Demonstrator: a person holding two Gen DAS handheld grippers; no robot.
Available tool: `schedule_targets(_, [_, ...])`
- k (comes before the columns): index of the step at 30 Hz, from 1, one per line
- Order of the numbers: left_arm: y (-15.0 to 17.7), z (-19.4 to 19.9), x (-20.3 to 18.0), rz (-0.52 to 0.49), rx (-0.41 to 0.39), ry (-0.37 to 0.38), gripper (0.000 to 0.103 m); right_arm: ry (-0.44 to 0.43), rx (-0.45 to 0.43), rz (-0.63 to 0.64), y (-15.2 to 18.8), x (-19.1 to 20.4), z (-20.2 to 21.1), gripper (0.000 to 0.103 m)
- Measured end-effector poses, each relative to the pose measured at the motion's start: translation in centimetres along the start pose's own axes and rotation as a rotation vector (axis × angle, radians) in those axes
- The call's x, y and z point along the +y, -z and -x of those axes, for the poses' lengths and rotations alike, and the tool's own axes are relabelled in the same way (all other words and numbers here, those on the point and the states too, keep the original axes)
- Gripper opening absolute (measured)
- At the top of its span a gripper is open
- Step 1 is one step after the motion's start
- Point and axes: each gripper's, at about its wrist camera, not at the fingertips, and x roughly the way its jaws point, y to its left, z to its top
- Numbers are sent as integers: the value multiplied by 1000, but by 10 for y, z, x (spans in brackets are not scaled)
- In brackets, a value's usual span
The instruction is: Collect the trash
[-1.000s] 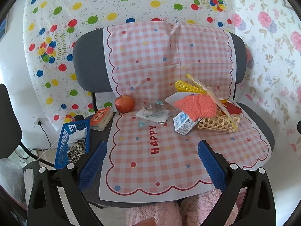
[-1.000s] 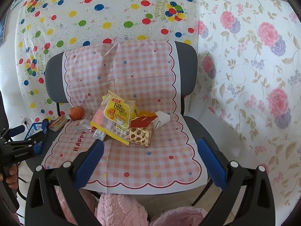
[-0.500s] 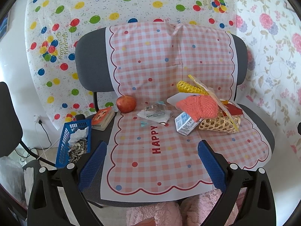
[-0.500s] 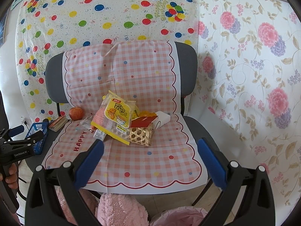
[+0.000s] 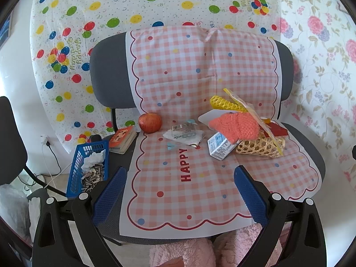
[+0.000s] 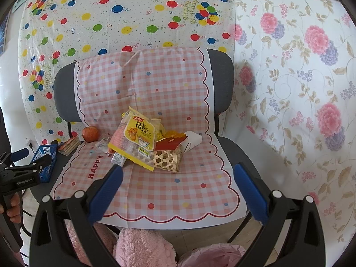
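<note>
a cloth-draped chair [image 5: 106, 84] was seen with trash spread over its seat.
both the left gripper [image 5: 179, 185] and right gripper [image 6: 176, 182] were held wide and empty; the crumpled wrapper [image 5: 183, 133] was left lying between apple [image 5: 150, 122] and woven basket [image 5: 259, 148].

left wrist: faces chair [image 5: 106, 82] front-on, nearer | right wrist: from its right, farther | shared: seat, woven basket [image 6: 166, 160]

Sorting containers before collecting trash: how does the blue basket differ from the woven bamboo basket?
The blue basket is plastic and slatted, holding seed shells and tissue at the seat's left edge. The bamboo basket is tan, open-weave, and heaped with packets on the checked cloth. Both are small open-topped containers.
</note>
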Motion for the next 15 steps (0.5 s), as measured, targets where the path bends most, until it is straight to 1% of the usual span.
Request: schedule_targets(15, [1,1,5,1,0,1,96,0,1,2,2,3,-2,97])
